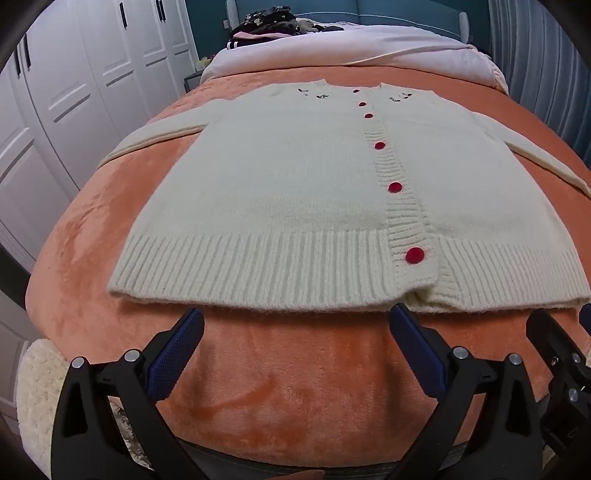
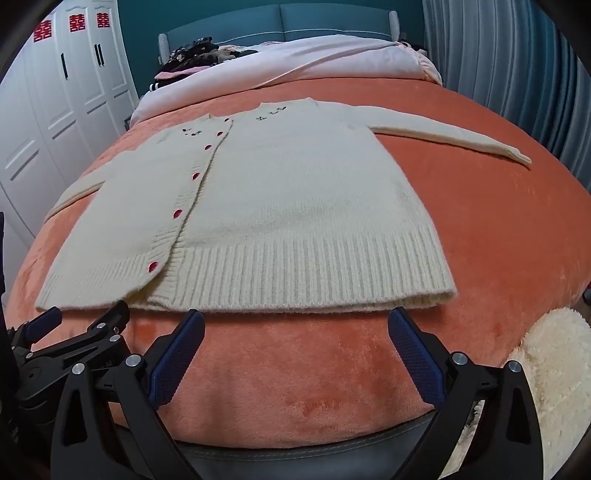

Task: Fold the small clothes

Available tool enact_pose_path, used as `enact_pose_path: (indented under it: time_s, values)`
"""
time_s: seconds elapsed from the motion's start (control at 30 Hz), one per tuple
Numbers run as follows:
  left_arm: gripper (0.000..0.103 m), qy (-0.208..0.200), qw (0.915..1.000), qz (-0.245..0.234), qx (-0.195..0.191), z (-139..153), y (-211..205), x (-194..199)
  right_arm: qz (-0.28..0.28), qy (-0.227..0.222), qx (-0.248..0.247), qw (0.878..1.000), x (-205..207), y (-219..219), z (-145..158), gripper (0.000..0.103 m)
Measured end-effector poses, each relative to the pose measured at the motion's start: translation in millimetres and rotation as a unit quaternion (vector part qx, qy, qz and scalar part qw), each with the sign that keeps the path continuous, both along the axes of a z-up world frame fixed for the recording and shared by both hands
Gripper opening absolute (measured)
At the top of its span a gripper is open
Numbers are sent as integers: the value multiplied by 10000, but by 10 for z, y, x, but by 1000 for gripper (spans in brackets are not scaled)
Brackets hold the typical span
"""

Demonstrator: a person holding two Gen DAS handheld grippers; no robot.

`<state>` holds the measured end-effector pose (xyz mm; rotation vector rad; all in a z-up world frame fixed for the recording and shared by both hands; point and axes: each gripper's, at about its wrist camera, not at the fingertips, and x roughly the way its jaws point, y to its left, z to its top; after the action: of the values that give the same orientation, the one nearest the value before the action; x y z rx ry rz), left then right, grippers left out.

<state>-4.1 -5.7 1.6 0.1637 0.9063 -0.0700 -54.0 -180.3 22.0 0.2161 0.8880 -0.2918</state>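
Cardigan lies flat on blanket, buttoned, sleeves spread.

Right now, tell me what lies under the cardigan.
The cream cardigan lies flat on an orange plush blanket covering the bed. Anything between them is hidden.

White panelled wardrobe doors, teal upholstered headboard, grey curtains, orange-blanketed bed

Left gripper: black frame, blue textured pads, jaws spread wide, nothing between them, angled downward. Right gripper: same build, jaws equally wide, empty, angled downward, just beside the left one, at matching height.
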Motion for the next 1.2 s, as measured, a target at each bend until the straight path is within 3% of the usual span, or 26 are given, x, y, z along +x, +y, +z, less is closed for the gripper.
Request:
enact_pose_path:
  time_s: [1.2]
  values:
    - [98, 13, 10000, -20, -52, 33, -40, -17, 34, -90, 29, 9999, -43, -36, 29, 98]
